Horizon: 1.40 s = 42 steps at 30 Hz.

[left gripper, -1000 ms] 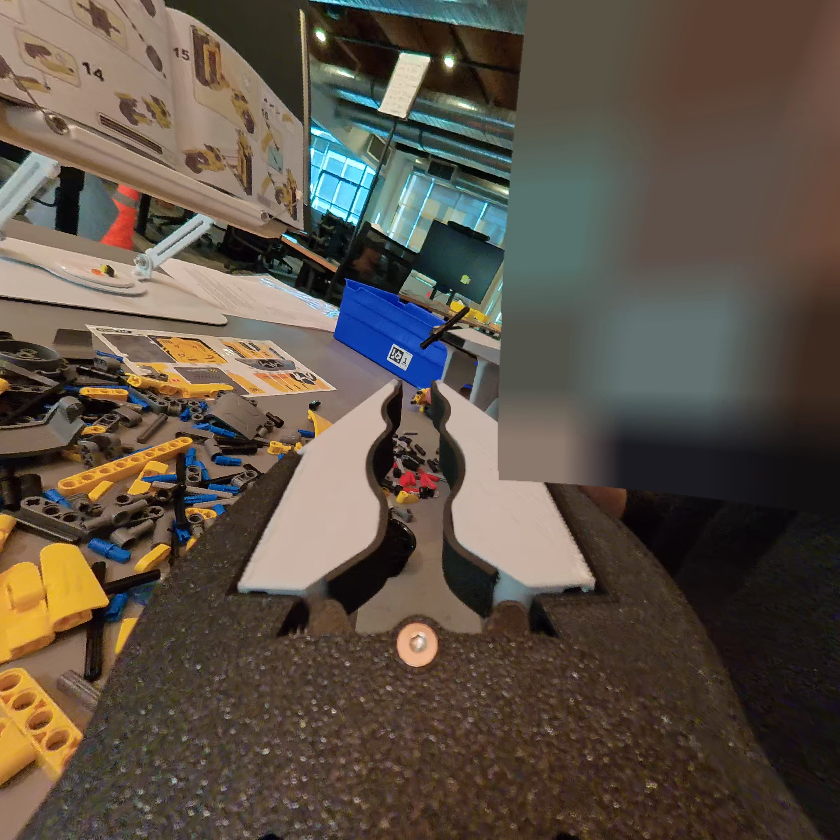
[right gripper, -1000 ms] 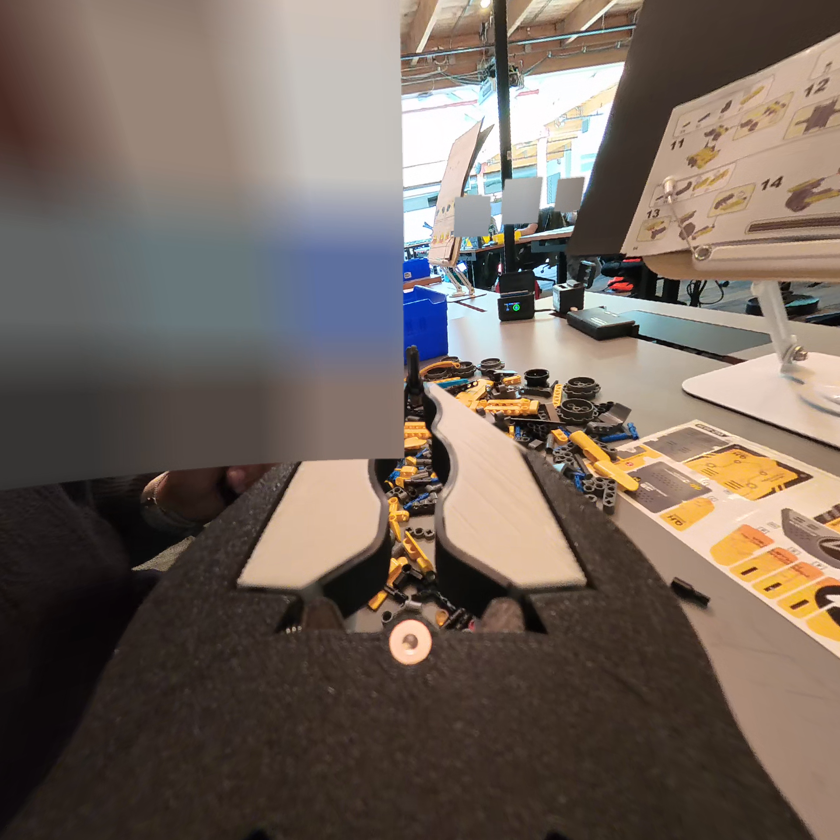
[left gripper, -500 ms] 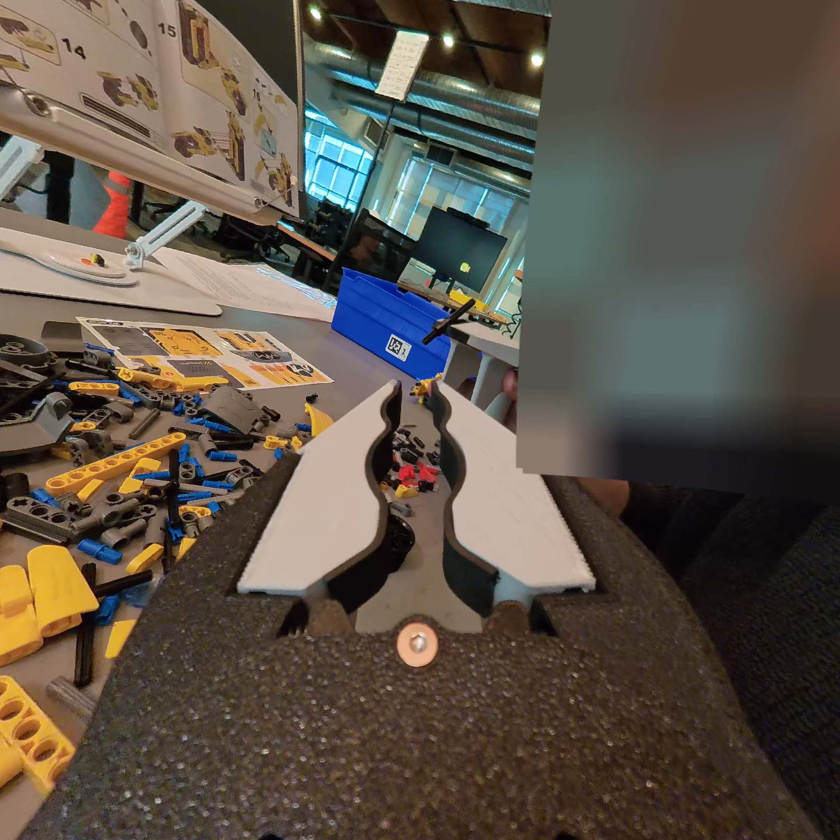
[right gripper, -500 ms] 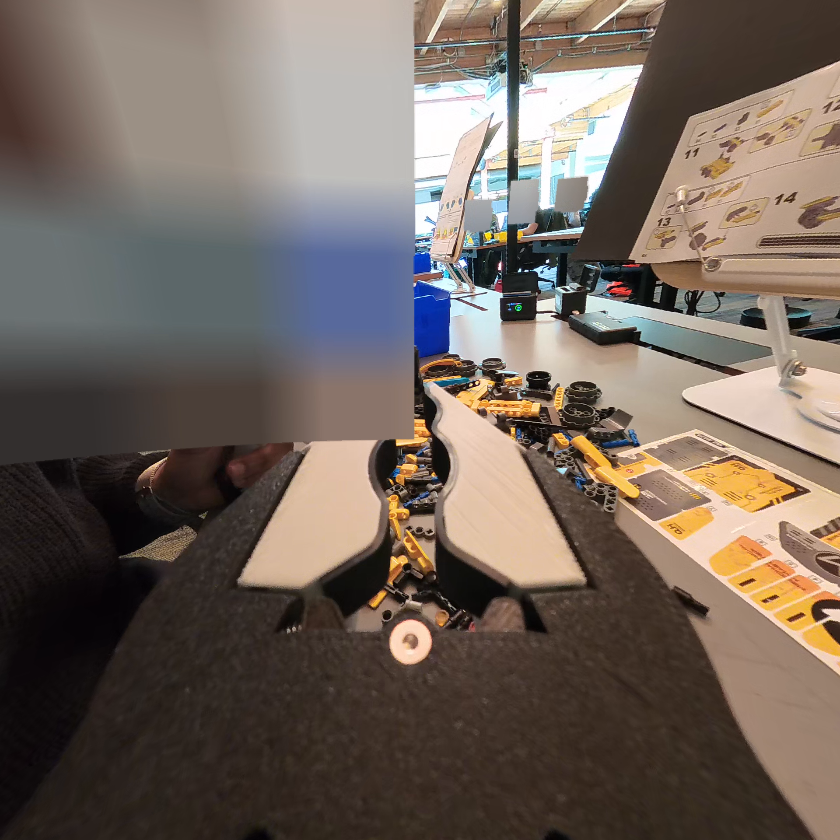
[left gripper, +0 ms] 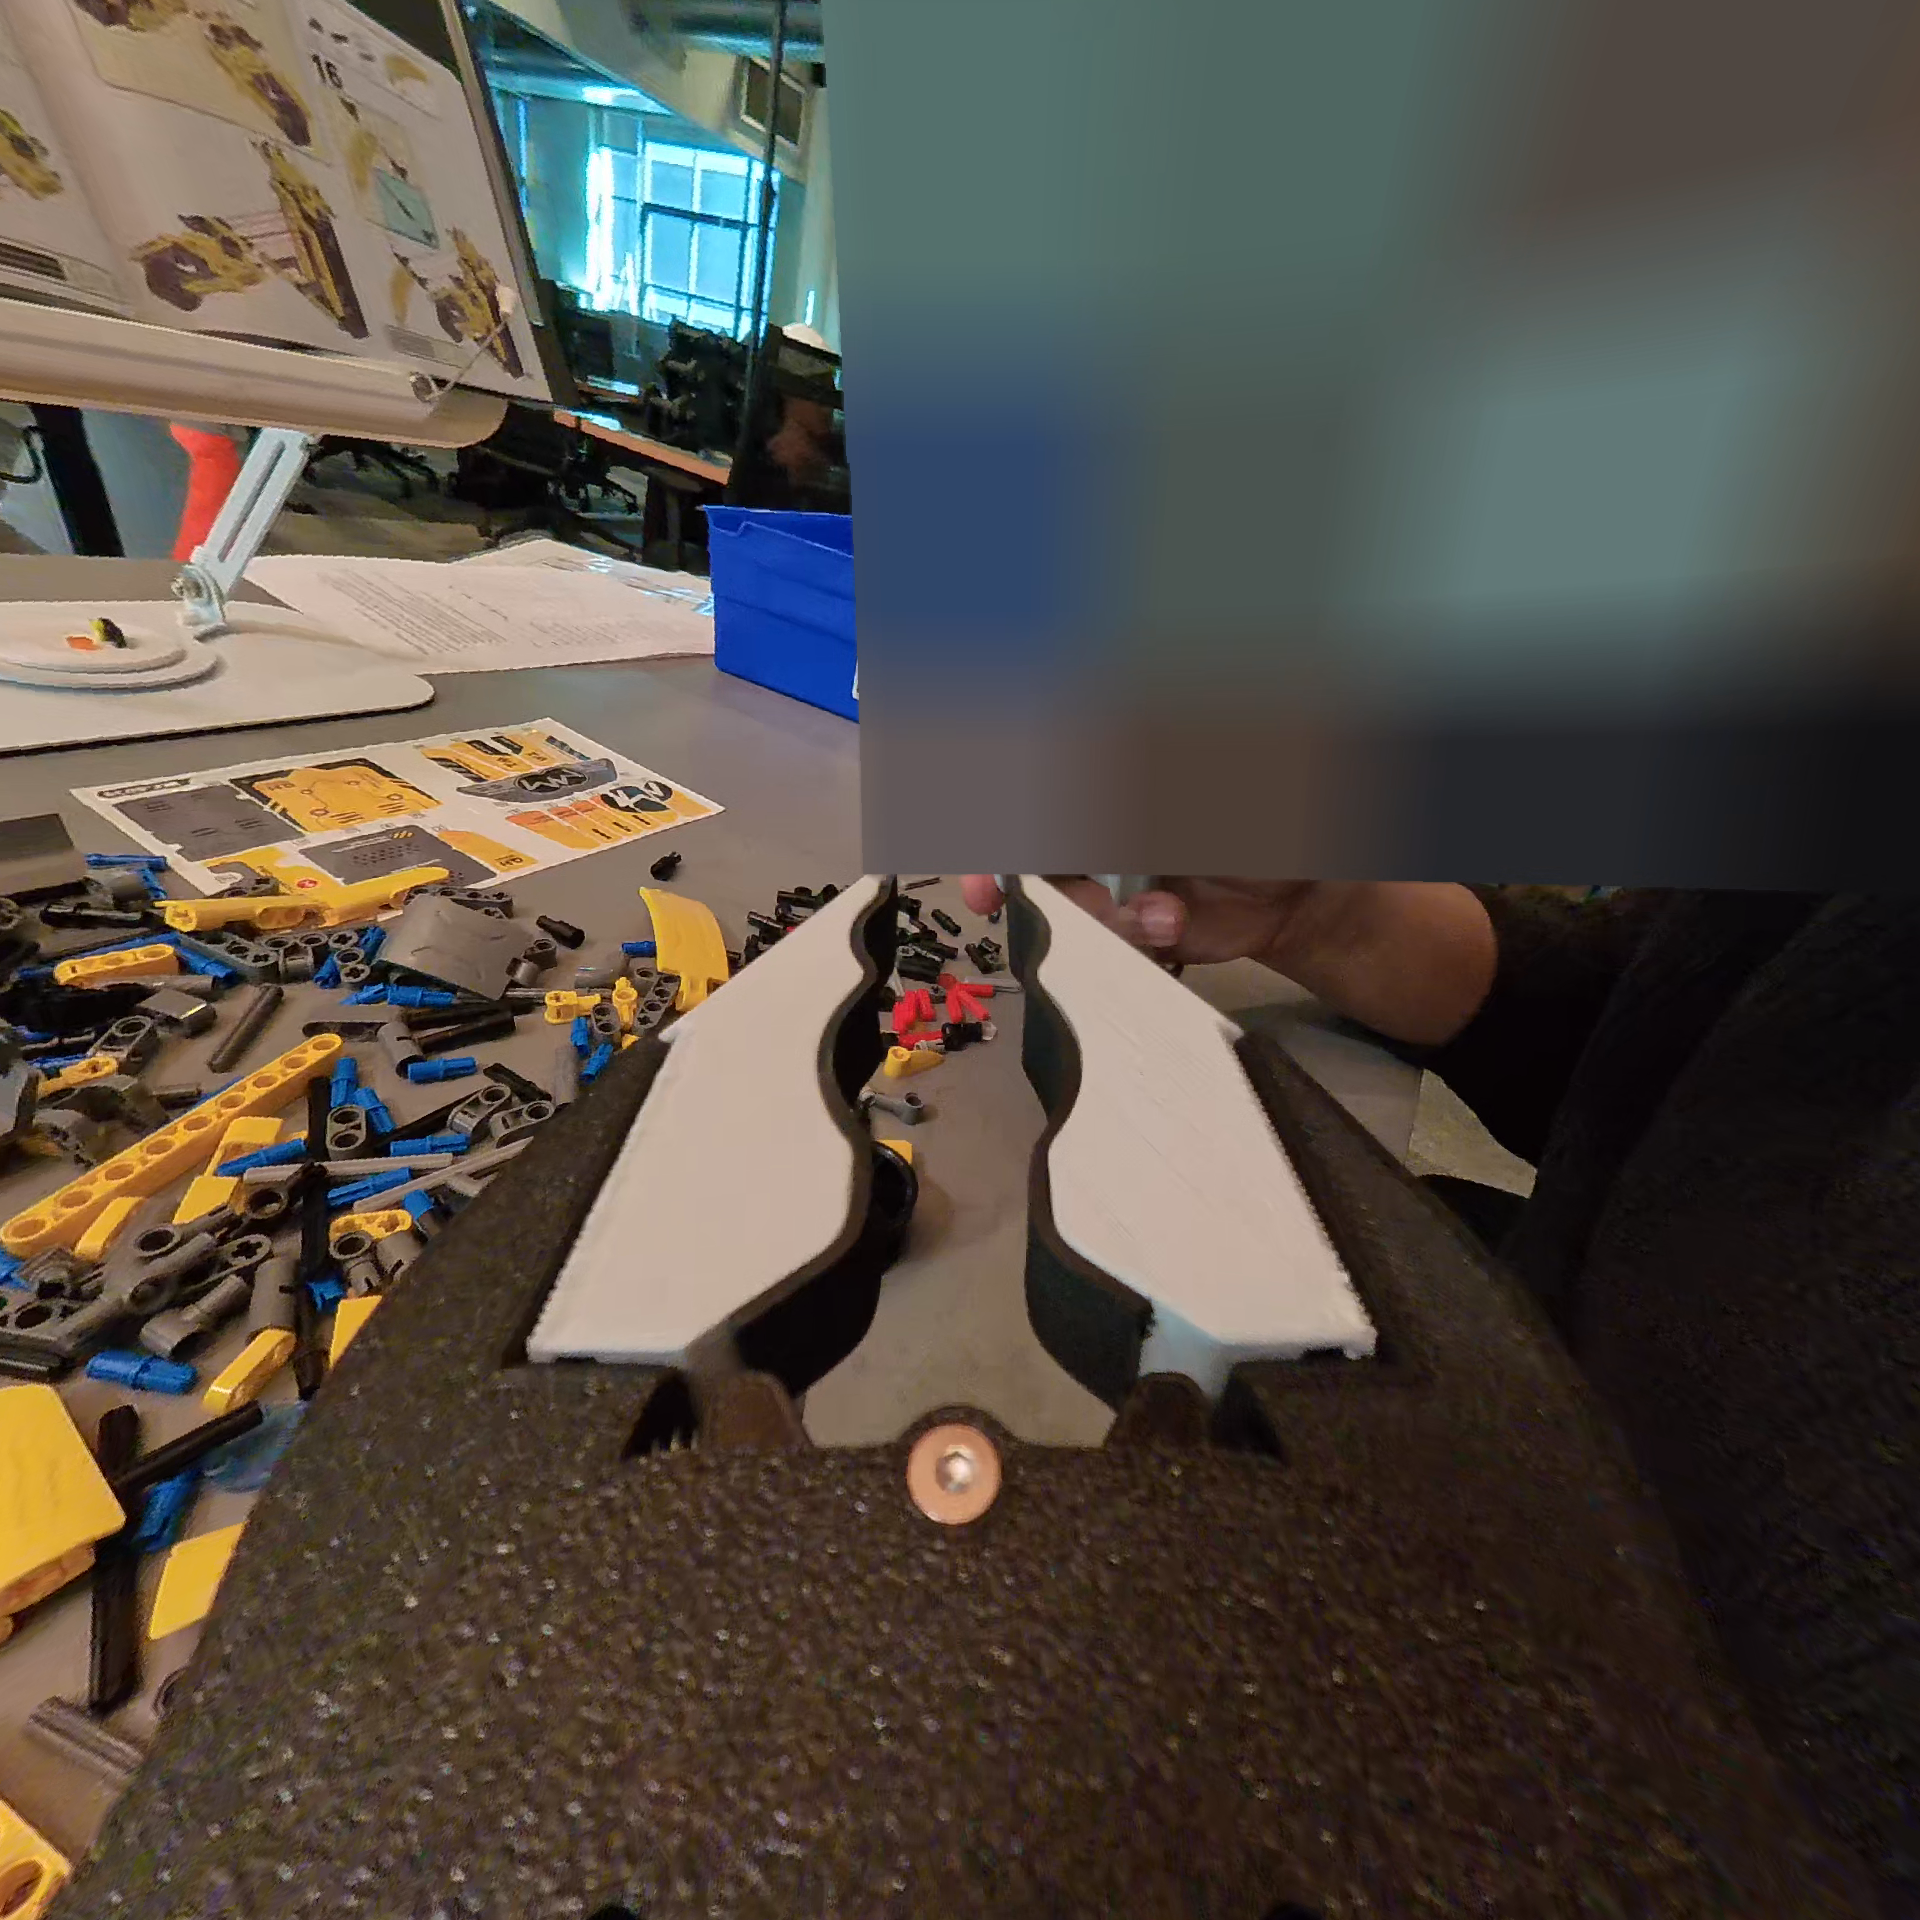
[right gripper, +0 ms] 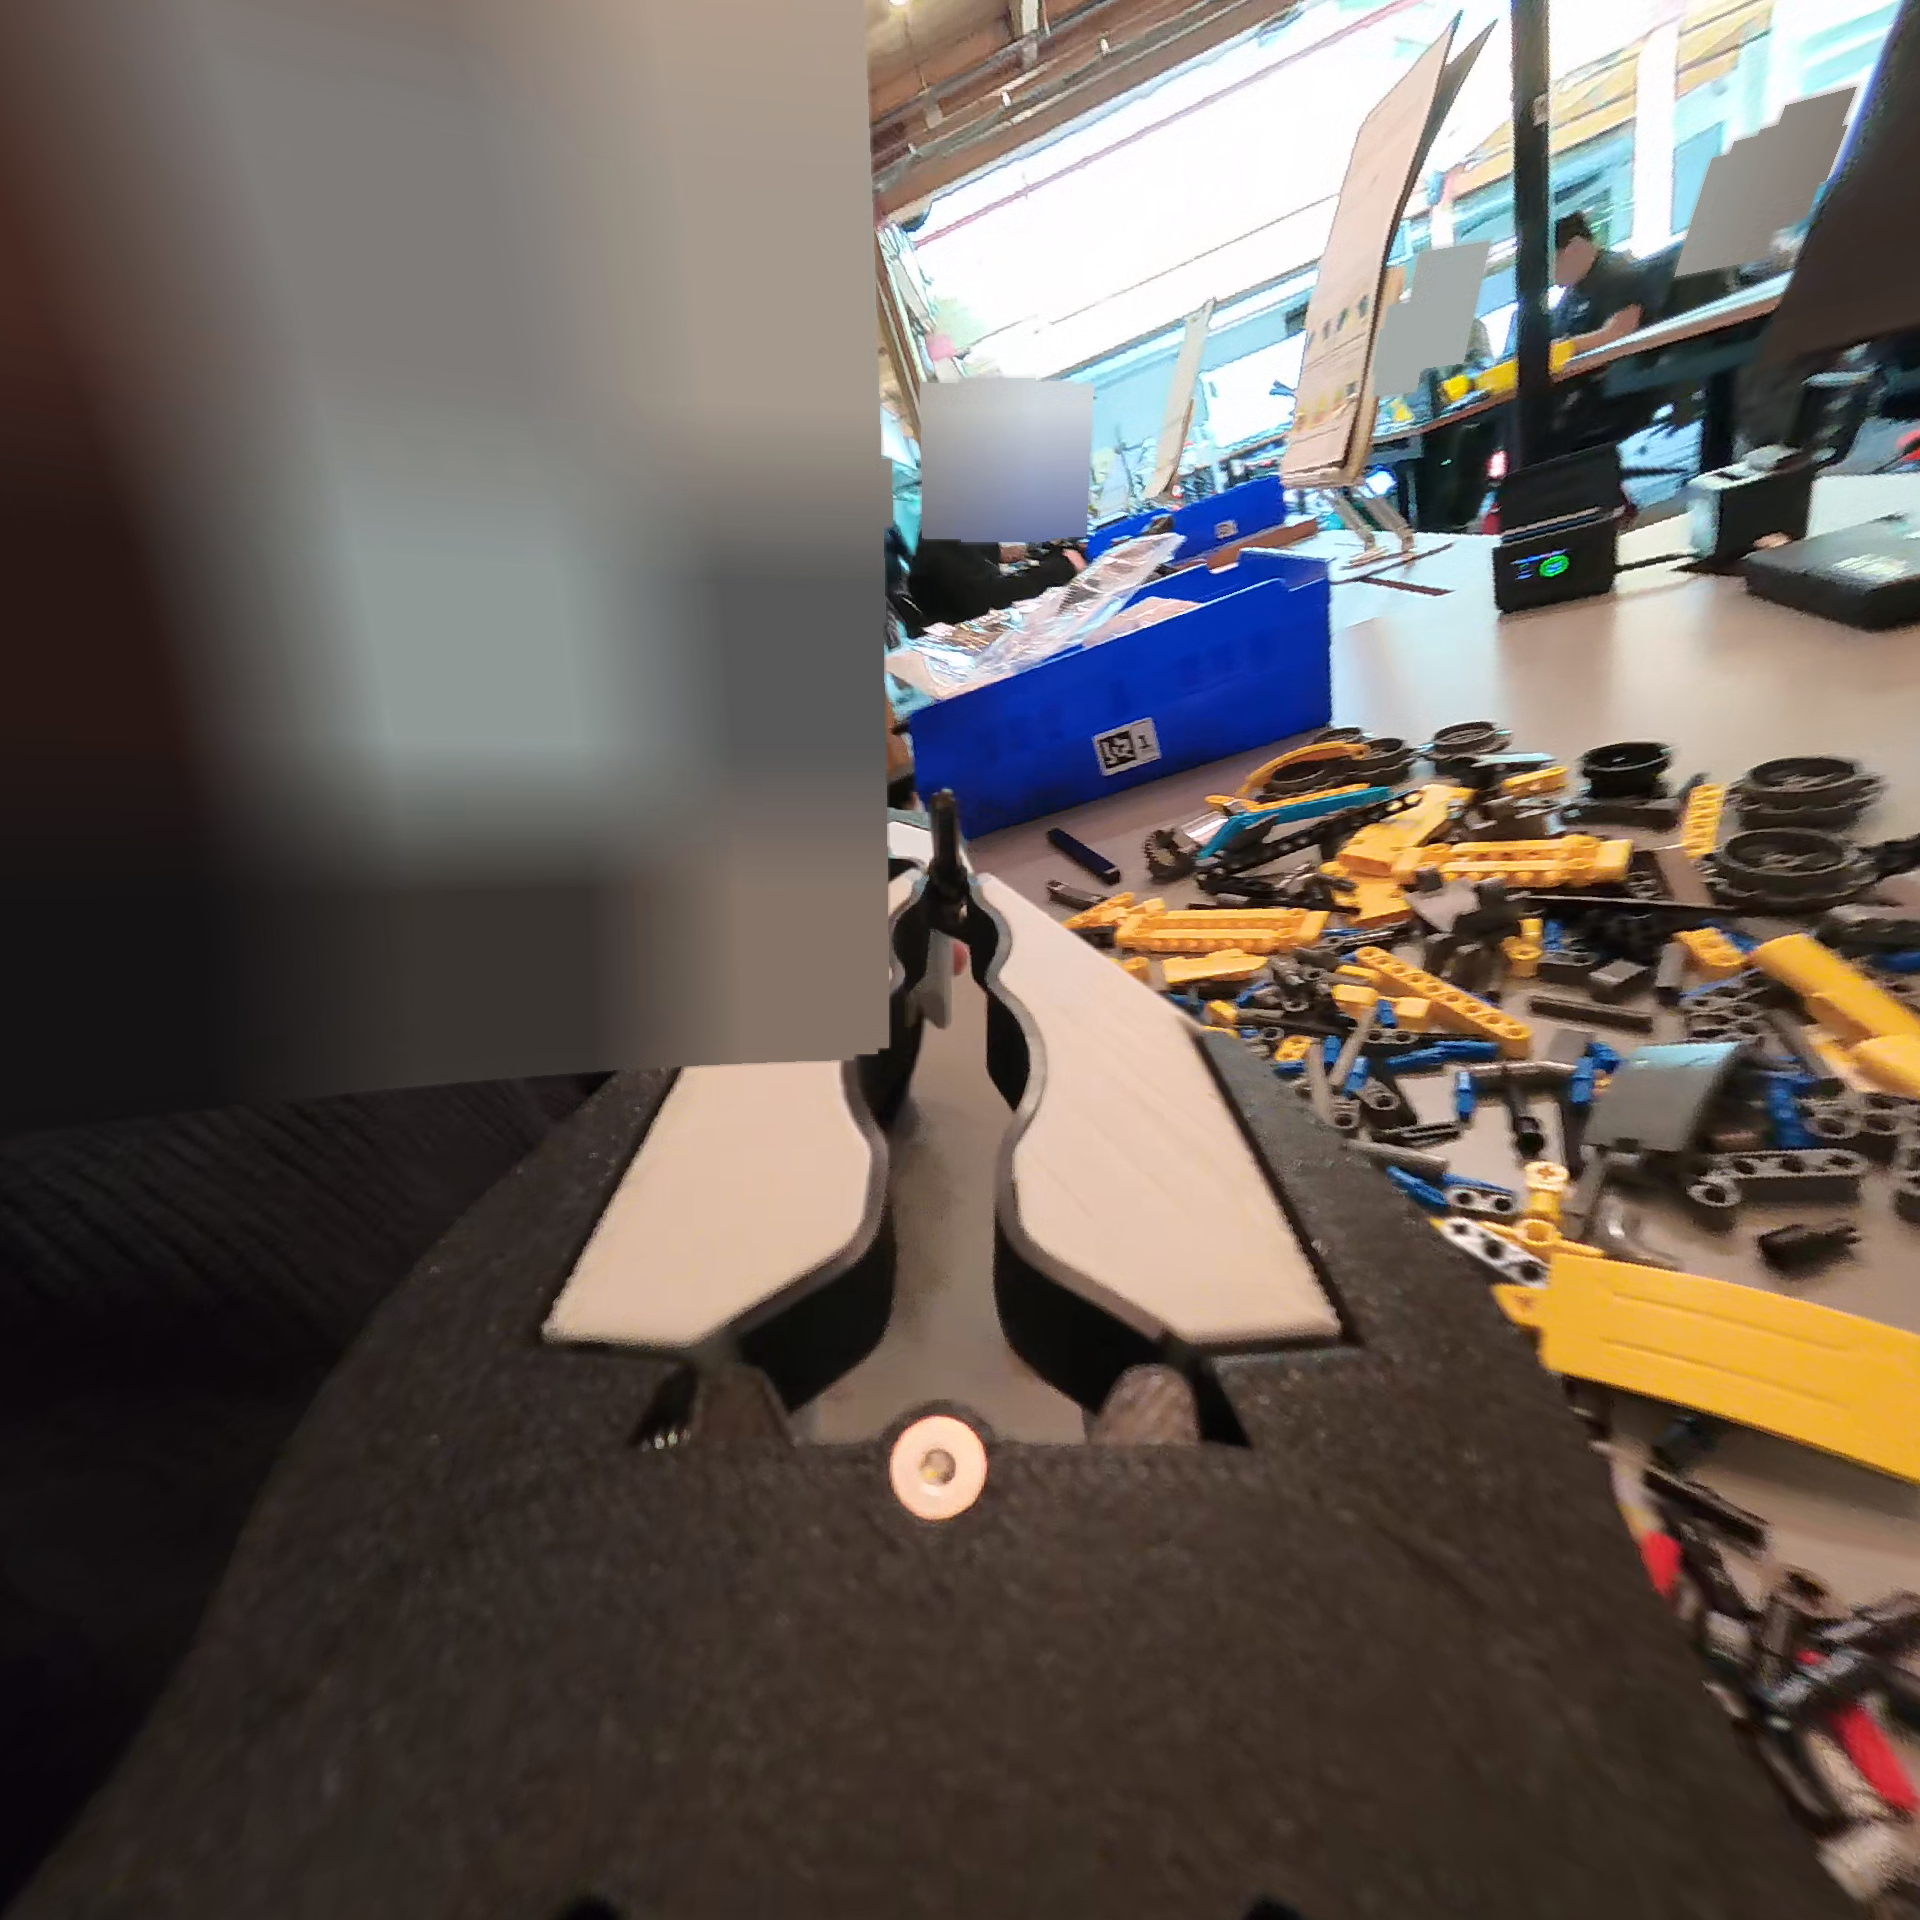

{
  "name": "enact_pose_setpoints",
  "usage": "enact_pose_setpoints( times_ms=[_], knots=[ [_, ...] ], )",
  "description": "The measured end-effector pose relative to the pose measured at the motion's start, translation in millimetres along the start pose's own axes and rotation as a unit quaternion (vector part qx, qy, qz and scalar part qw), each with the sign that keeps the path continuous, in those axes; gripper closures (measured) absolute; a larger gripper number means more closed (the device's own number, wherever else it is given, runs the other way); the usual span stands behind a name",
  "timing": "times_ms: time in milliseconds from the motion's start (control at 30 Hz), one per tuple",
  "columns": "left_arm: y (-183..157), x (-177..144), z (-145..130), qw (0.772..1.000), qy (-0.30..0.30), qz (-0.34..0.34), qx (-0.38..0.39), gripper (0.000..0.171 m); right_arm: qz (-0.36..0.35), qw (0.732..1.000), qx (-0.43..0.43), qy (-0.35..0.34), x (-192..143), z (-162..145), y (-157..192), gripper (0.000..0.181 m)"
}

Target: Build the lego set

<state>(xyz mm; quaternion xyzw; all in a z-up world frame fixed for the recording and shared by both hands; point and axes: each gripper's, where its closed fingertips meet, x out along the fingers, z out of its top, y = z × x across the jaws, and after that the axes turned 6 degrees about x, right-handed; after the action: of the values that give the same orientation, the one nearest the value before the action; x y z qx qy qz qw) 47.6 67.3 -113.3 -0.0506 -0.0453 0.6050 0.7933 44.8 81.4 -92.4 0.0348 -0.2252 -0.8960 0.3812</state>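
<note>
My right gripper is shut on a thin black pin that stands upright out of its fingertips, above the grey table. Its left finger is partly hidden by a blur patch. My left gripper is open by a narrow gap with nothing seen between its jaws. Its tips reach the edge of a blur patch. A person's hand lies just beyond the left gripper's tips. Small red pins and black pins lie on the table under the gap. A black round piece sits under the left finger.
Loose yellow, blue, grey and black building parts cover the table, also in the right wrist view. A blue bin stands behind, black wheels far right. A sticker sheet and an instruction book on a stand are at the left.
The left gripper has tipped down toward the table and its jaws have widened a little. The right gripper has swung left toward the blue bin, still holding the black pin.
</note>
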Motion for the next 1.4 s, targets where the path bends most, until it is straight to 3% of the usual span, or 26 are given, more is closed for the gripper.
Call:
enact_pose_setpoints(
  times_ms=[33, 300, 533, 667, 967, 1200, 1400],
  knots=[
    [0, 0, 0, 1.0, -0.001, 0.0, -0.001, 0.152, 0.005, 1.0, 0.009, -0.001, 0, 0, 1, 0.175],
    [-6, 0, 2, 1.0, -0.01, -0.024, -0.003, 0.151, 0.041, 0.997, 0.06, 0.034, 7, -15, 7, 0.175],
    [-7, 1, 1, 1.0, -0.007, -0.024, -0.001, 0.155, 0.052, 0.996, 0.061, 0.04, 9, -18, 10, 0.175],
    [-8, 0, 2, 0.999, -0.009, -0.033, -0.005, 0.166, 0.05, 0.996, 0.058, 0.038, 8, -17, 10, 0.175],
    [-8, -2, 4, 0.999, -0.017, -0.037, -0.007, 0.168, 0.042, 0.997, 0.051, 0.045, 9, -19, 8, 0.175],
    [18, -15, 11, 0.998, -0.044, 0.024, -0.03, 0.169, -0.022, 0.997, 0.004, 0.076, 8, -26, -9, 0.153],
    [28, -20, 12, 0.996, -0.057, 0.035, -0.063, 0.168, -0.109, 0.967, -0.14, 0.183, 8, -56, -28, 0.151]
  ],
)
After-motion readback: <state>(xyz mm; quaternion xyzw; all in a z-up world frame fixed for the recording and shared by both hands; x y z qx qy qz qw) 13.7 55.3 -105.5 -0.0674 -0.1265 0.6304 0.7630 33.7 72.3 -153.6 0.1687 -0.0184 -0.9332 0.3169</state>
